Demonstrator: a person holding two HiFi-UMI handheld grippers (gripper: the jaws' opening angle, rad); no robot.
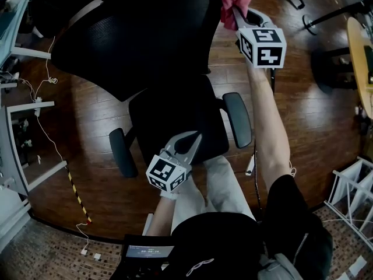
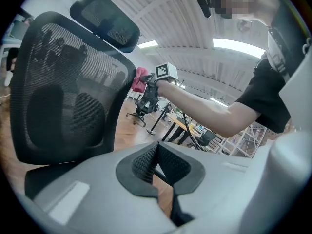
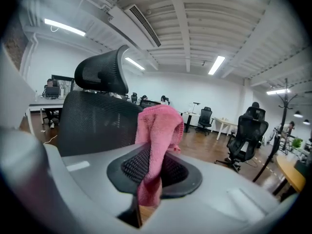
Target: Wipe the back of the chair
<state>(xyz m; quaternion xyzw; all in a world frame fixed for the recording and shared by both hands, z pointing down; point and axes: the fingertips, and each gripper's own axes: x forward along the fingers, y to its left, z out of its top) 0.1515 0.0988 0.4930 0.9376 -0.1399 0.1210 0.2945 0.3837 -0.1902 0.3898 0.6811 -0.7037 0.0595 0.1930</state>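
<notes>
A black mesh office chair stands in front of me, its backrest (image 1: 140, 34) (image 2: 63, 96) (image 3: 92, 121) topped by a headrest (image 2: 105, 21) (image 3: 100, 72). My right gripper (image 1: 236, 13) (image 3: 151, 155) is shut on a pink cloth (image 1: 233, 2) (image 3: 156, 130) (image 2: 139, 79), held up at the backrest's right edge; whether the cloth touches the mesh I cannot tell. My left gripper (image 1: 197, 137) (image 2: 157, 147) hangs low over the seat (image 1: 175, 115), its jaws closed with nothing between them.
Two padded armrests (image 1: 239, 118) (image 1: 122, 153) flank the seat. A white desk frame (image 1: 23, 104) with trailing cables lines the left. A white rack (image 1: 349, 191) sits at the lower right, a wooden table (image 1: 358, 51) at the right edge. Other chairs (image 3: 248, 130) stand farther off.
</notes>
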